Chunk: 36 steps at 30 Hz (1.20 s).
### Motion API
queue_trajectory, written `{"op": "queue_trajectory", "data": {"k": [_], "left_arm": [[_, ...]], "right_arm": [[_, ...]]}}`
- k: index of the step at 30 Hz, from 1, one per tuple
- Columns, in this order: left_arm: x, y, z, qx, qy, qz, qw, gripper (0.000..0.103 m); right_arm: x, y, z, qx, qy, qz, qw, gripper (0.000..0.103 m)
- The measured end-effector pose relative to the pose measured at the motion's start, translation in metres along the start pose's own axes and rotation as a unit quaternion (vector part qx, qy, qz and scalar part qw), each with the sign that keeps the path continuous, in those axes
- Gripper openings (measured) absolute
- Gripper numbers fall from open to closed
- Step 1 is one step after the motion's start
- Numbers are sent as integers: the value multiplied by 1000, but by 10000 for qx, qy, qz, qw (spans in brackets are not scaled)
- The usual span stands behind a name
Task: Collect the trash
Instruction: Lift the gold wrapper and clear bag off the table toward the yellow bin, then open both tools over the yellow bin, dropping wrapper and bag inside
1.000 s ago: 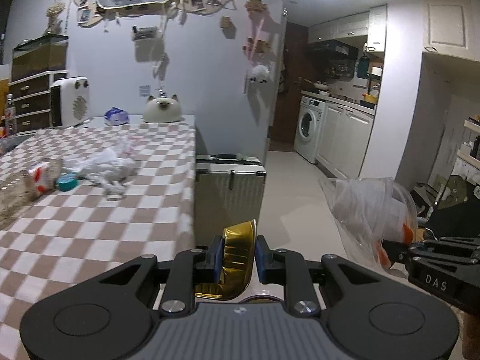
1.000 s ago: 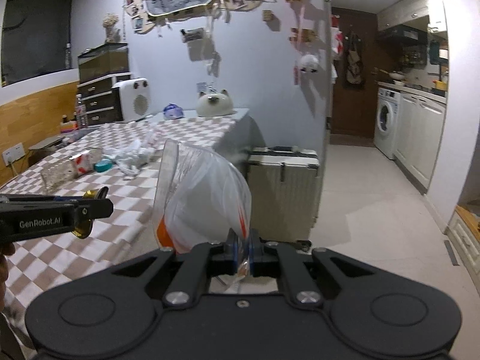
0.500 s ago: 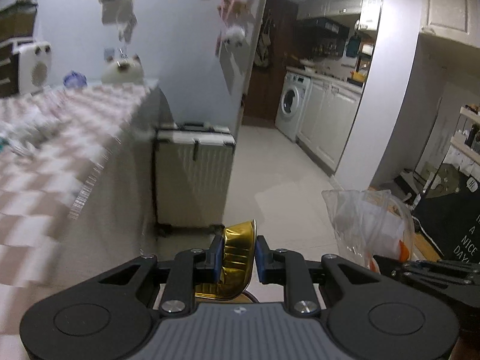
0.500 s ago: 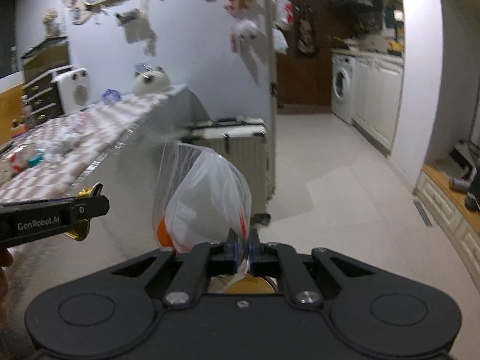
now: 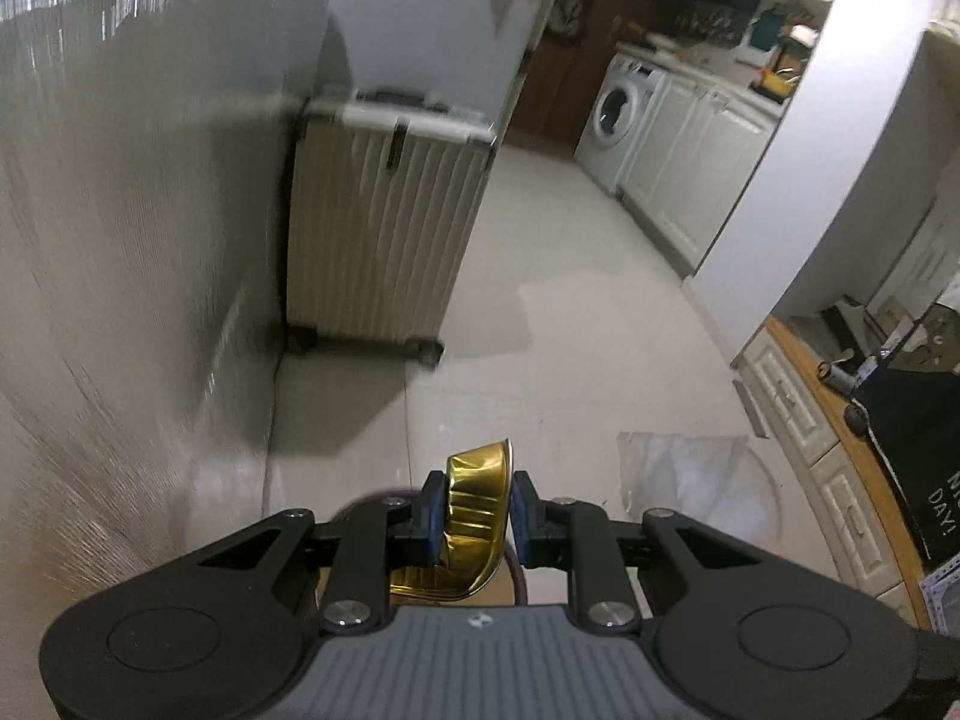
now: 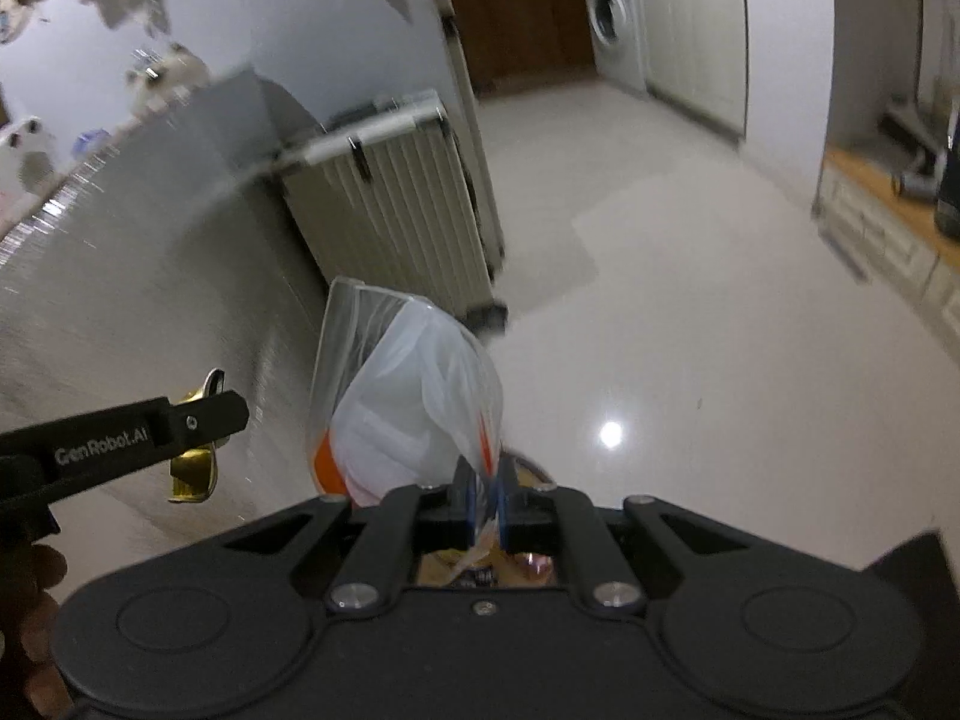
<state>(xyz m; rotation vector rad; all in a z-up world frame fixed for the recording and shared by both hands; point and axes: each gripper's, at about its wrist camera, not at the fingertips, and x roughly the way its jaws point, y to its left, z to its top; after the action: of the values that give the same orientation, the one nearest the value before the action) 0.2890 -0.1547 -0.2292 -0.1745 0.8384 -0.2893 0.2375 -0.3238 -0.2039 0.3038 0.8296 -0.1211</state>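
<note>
Both hands loaded, cameras tipping down toward the floor.

Left wrist view: the left gripper (image 5: 477, 513) is pinching a crumpled gold foil cup (image 5: 477, 504) low in the centre of the frame, its blue pads pressing the flutes inward; that foil looks feather-light and crushes easily, so a grip across its walls seems enough. A ribbed suitcase (image 5: 384, 228) is standing in the upper middle, and a clear plastic bag (image 5: 690, 468) is showing at the lower right. Right wrist view: the right gripper (image 6: 485, 501) is clamping that bag (image 6: 408, 396) by its gathered neck, low centre; the soft, slippery film is sagging around white and orange contents, so the bunched neck looks like the surest hold. The left gripper (image 6: 204, 420) is poking in at the left edge with the cup (image 6: 192, 468).
</note>
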Motion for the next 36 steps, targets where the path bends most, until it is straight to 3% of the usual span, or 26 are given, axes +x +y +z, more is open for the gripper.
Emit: {"op": "queue_trajectory", "data": {"k": [12,23,36], "left_arm": [[111,44,-35,-197,771,205,9966,24],[163,68,-55,-327,1275,307,9908,24],[209,90,-64,-391,1661,383,9846,24]], "right_arm": [[144,-1,-44,639,1126,-304,9911,7],[213,-4,-69,397,1794,-365,9823,7],[262,3,-62,195,1988,-288,9794,7]]}}
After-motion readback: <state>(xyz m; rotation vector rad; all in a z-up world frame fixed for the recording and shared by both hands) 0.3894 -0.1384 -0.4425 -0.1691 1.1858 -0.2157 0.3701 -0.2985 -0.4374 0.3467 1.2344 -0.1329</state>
